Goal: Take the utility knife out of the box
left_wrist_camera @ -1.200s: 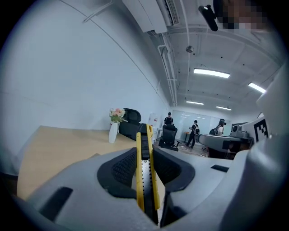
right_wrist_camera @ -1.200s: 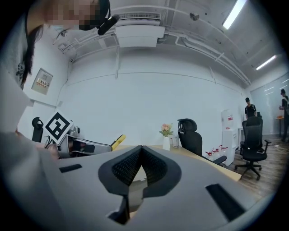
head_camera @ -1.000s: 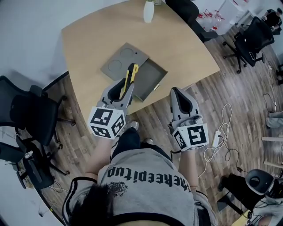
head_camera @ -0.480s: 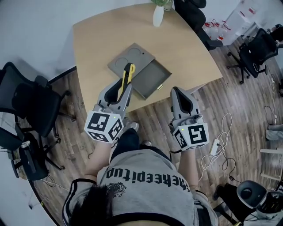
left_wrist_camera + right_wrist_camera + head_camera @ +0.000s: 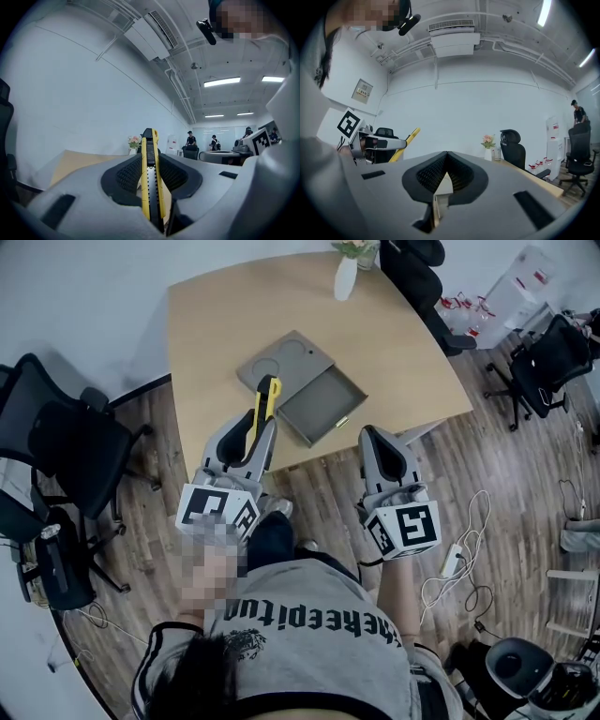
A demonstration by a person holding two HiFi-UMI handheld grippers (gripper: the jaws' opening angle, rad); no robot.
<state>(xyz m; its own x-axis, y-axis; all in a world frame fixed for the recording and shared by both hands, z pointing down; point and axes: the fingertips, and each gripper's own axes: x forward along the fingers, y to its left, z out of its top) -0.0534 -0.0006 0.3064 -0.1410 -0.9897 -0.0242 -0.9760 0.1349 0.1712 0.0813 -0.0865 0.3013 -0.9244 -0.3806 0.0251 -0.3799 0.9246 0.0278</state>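
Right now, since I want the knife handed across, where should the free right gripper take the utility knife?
Probably the yellow end of the utility knife that sticks out past the left gripper, approached from the right side. It is the only free length; the rest lies clamped between the left jaws. The right gripper is shut and would have to open first.

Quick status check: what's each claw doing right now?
Left claw: closed on the yellow utility knife.
Right claw: closed, holding nothing.
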